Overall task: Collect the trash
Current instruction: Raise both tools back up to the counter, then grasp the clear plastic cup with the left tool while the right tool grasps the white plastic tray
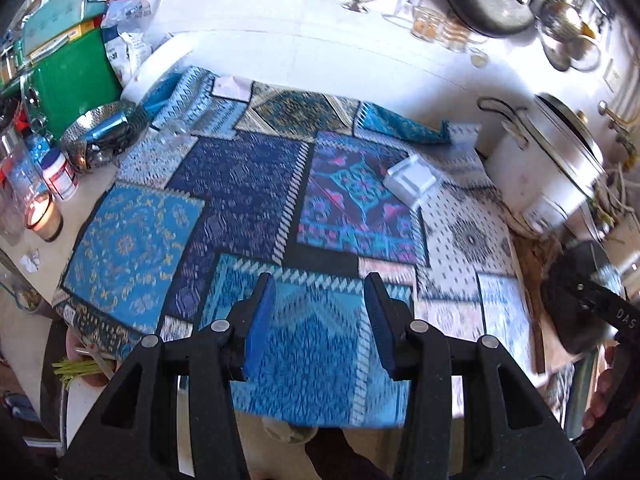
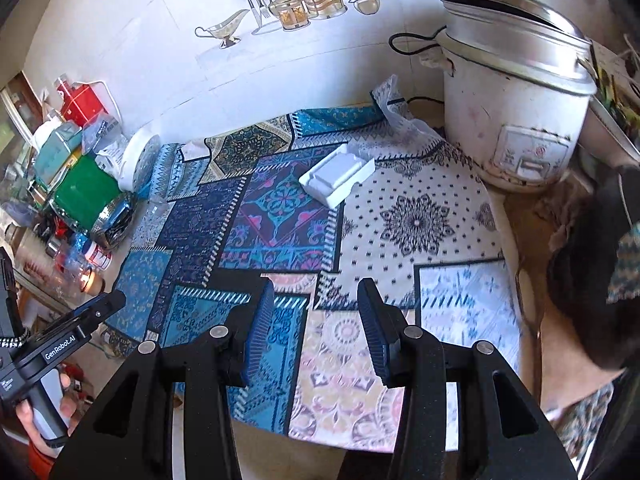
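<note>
Patchwork-clothed bench [image 2: 416, 216] carries a white moulded plastic insert [image 2: 338, 178] near its far edge; left gripper [image 1: 320, 312] and right gripper [image 2: 316, 320] hover spread, empty; approach it squarely.

A counter [image 2: 520, 216] carries a patchwork cloth [image 2: 280, 240] over its middle. On the cloth, far right of centre, lies a white tray [image 2: 338, 178]. A rice cooker [image 2: 516, 120] stands at the far right. Left of the cloth sit a lit candle [image 1: 42, 216], a jar [image 1: 60, 172], a steel bowl [image 1: 100, 136] and a green box [image 1: 72, 84].
</note>
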`<state>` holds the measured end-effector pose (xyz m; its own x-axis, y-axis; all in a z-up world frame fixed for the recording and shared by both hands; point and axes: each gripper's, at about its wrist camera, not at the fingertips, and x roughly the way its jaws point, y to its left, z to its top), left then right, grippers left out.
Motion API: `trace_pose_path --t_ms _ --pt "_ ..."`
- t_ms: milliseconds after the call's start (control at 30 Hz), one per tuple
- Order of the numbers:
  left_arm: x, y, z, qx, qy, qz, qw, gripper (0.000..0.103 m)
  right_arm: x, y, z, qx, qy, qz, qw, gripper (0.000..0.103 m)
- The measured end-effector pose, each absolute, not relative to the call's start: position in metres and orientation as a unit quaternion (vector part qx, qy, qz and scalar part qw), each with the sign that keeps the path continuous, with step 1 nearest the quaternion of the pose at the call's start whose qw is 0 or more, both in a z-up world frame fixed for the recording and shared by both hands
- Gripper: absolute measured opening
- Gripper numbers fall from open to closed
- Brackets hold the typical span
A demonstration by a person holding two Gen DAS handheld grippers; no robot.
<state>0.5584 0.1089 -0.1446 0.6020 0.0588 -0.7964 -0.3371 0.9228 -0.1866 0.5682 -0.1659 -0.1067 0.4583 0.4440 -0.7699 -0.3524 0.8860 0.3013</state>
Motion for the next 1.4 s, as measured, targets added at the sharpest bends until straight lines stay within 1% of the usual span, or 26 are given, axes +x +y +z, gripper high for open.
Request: trace_pose_path --t_ms 67,133,233,300,367,467,533,567,633,733,767,800,967,1133,1267,1333,1400 --pt "0.575 0.115 -0.148 -0.179 0.426 0.129 0.877 0.050 0.595 -0.166 -0.111 0.038 0.468 0.237 0.851 0.046" --pt "0.592 0.122 -0.154 -0.198 0.429 0.136 0.871 0.050 0.620 -0.165 -0.120 0.035 0.477 0.231 0.847 0.046" --pt "0.614 0.133 -0.159 -0.188 0.439 0.159 0.864 0.050 0.652 -0.161 -0.137 0.056 0.498 0.235 0.833 0.046" --pt "0.626 0.144 -0.162 -0.180 0.439 0.174 0.863 0.052 0.670 -0.153 -0.149 0.067 0.511 0.237 0.823 0.046" --pt "0.636 0.157 -0.165 -0.175 0.439 0.190 0.861 0.062 0.684 -0.143 -0.160 0.065 0.522 0.232 0.818 0.046" --pt "0.652 0.186 -0.174 -0.174 0.446 0.202 0.854 0.070 0.703 -0.127 -0.175 0.068 0.541 0.214 0.811 0.046" --pt "0.664 0.208 -0.180 -0.176 0.449 0.204 0.852 0.072 0.712 -0.115 -0.185 0.077 0.551 0.197 0.807 0.051" --pt "0.670 0.221 -0.184 -0.178 0.450 0.207 0.850 0.075 0.715 -0.109 -0.189 0.081 0.554 0.185 0.808 0.056" --pt "0.683 0.253 -0.193 -0.184 0.450 0.209 0.848 0.080 0.722 -0.100 -0.194 0.091 0.556 0.162 0.810 0.058" --pt "0.701 0.301 -0.207 -0.202 0.451 0.215 0.842 0.080 0.728 -0.084 -0.198 0.112 0.562 0.130 0.809 0.061" --pt "0.707 0.319 -0.213 -0.214 0.451 0.220 0.838 0.080 0.729 -0.079 -0.199 0.122 0.562 0.120 0.809 0.065" --pt "0.712 0.336 -0.220 -0.228 0.451 0.229 0.832 0.080 0.732 -0.075 -0.200 0.129 0.561 0.113 0.810 0.067" --pt "0.734 0.392 -0.253 -0.284 0.461 0.255 0.801 0.080 0.744 -0.060 -0.204 0.141 0.561 0.080 0.812 0.067" --pt "0.755 0.412 -0.271 -0.276 0.463 0.290 0.791 0.080 0.754 -0.060 -0.214 0.136 0.569 0.057 0.809 0.068" --pt "0.765 0.425 -0.283 -0.296 0.458 0.314 0.777 0.080 0.769 -0.061 -0.227 0.147 0.579 0.033 0.801 0.068" --pt "0.771 0.423 -0.283 -0.283 0.454 0.319 0.783 0.080 0.776 -0.063 -0.232 0.161 0.581 0.020 0.797 0.068" --pt "0.778 0.419 -0.283 -0.260 0.456 0.321 0.789 0.075 0.783 -0.061 -0.234 0.174 0.578 0.014 0.797 0.068"
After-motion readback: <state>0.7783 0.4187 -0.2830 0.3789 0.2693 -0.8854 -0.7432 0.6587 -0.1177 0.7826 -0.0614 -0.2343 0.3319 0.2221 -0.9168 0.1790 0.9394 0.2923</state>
